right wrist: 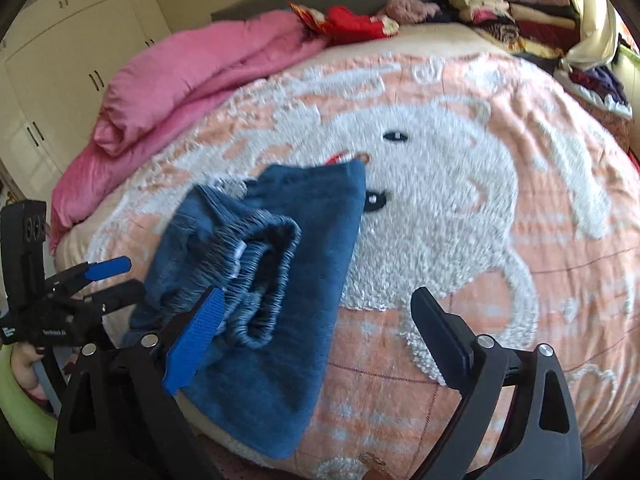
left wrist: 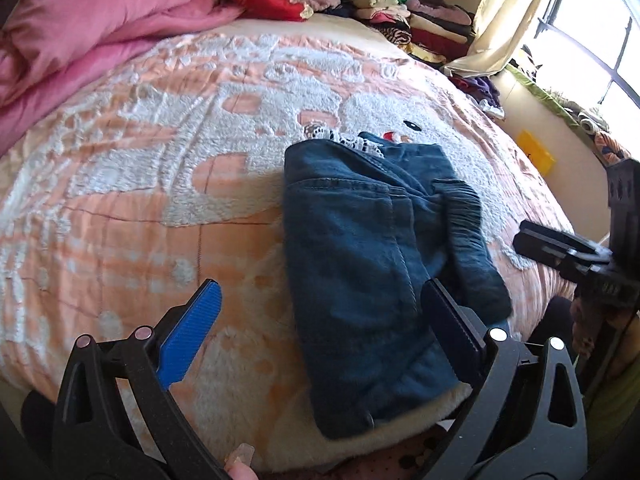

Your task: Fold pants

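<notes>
One pair of folded blue pants [left wrist: 372, 264] lies near the bed's [left wrist: 120, 200] front edge, open blanket all around. Two units: left hand-held gripper [left wrist: 324, 320] and right hand-held gripper [right wrist: 320, 316], both spread, pinching nothing.

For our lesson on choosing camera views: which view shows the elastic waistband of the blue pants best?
The right wrist view: the gathered waistband lies close and open, ruffles clear. The left wrist view shows only a dark, shaded strip of it on the pants' far side.
</notes>
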The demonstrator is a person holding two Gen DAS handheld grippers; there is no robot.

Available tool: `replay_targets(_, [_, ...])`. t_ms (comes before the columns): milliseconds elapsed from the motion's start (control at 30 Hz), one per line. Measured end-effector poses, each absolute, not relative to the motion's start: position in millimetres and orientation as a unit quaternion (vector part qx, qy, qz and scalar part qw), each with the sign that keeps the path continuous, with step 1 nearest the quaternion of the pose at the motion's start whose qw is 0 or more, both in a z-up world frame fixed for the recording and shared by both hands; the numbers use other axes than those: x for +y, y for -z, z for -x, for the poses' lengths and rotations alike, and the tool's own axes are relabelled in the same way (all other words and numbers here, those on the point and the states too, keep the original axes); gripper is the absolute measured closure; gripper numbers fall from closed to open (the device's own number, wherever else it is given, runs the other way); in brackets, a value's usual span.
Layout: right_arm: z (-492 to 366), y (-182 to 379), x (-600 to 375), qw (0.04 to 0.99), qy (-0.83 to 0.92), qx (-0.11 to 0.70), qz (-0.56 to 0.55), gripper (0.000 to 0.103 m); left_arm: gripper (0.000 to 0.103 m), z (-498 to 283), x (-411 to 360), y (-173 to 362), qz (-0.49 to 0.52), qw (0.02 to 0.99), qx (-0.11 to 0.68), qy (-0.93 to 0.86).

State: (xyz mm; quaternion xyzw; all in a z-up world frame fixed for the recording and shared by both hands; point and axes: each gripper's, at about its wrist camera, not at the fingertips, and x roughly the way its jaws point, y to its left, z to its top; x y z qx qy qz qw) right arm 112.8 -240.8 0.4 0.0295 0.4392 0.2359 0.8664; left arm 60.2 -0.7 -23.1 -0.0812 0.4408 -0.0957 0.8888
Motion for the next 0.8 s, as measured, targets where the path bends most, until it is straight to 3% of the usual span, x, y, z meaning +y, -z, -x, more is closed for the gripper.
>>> replay_targets(133, [-125.5,20.2,-235.4,0.851,-0.242,0.464,-0.032,0.027,0.018,-76.8,-2.8,39.3,0.096,0.88,0.453,0.108])
replay_targets(233, [-130.5,30.8,-232.3,0.844,-0.253,0.471,-0.044,0.028,0.03,-84.5,-5.4,49.8,0.113,0.873,0.459,0.124])
replay_targets(300, [-133.0,33.1,-230.8,0.844,-0.263,0.464,-0.049,0.027,0.03,-86.4,-9.3,53.1,0.117,0.873,0.456,0.129])
replay_targets(433, [-138.3,35.7,-219.1,0.847,-0.282,0.45,-0.032,0.029,0.057,-89.9,-18.0,52.1,0.112,0.874,0.452,0.139])
replay_targets(467, [-140.0,36.1,-216.5,0.846,-0.286,0.45,-0.029,0.036,0.06,-90.7,-20.9,50.9,0.103,0.875,0.452,0.135])
replay_targets(533, [-143.7,34.0,-211.2,0.833,-0.318,0.451,-0.041,0.079,0.064,-91.8,-24.7,48.2,0.096,0.876,0.453,0.131])
replay_targets(800, [-147.3,-14.5,-198.4,0.858,-0.336,0.388,-0.02,0.082,0.071,-102.6,-21.7,16.0,0.097,0.891,0.424,0.128])
